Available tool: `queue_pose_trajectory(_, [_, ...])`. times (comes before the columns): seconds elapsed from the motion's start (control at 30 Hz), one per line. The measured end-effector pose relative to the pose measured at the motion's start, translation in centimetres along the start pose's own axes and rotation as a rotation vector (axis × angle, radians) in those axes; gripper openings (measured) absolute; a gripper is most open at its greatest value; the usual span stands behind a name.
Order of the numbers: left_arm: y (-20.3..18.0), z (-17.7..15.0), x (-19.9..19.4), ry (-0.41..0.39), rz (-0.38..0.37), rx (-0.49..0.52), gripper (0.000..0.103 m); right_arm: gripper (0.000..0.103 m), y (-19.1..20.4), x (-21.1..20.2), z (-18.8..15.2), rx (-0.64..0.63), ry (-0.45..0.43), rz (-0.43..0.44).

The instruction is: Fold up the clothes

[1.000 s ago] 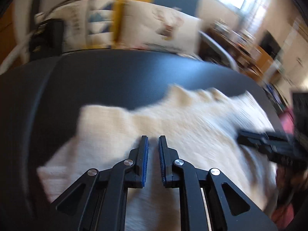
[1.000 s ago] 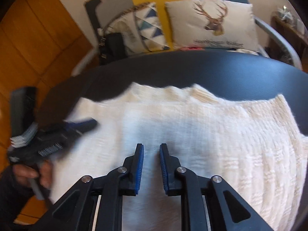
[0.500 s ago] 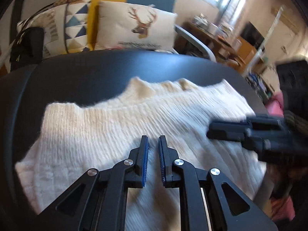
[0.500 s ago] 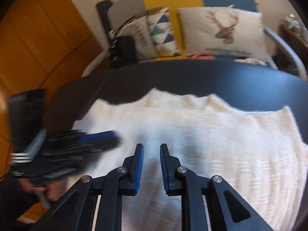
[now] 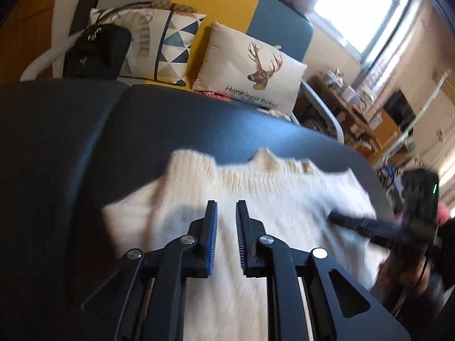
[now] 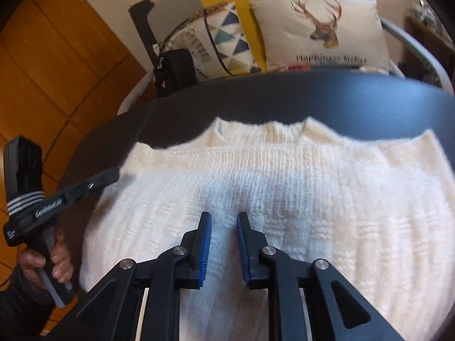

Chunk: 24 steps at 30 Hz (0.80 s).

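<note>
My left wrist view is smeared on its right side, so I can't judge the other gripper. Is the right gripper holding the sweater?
Observer: No. The right wrist view shows the right gripper above the sweater with a clear gap between its pads and nothing in it. Its jaws have just been opening.
Operator: Where does my left gripper sit from there?
Observer: The left gripper comes in from the side, with its tip at the sweater's left edge just below the shoulder. I cannot tell whether it touches.
</note>
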<state>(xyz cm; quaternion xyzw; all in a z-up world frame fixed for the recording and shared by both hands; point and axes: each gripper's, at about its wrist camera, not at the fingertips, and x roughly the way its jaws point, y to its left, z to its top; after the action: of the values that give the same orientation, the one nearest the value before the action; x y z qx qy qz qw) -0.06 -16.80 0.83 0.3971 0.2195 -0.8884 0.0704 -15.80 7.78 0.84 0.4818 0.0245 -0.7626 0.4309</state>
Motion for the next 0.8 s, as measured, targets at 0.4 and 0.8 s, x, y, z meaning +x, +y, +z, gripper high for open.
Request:
queue_pose_trajectory(0.4, [1.8, -1.6, 0.3, 0.029, 0.108, -0.082, 0.016, 0.019, -4.9, -2.0, -2.7, 0.185, 0.023, -0.123])
queue_pose_trajectory(0.8, [2.0, -2.3, 0.3, 0.029, 0.156, -0.121, 0.016, 0.018, -9.9, -6.9, -5.9, 0.342, -0.027, -0.154])
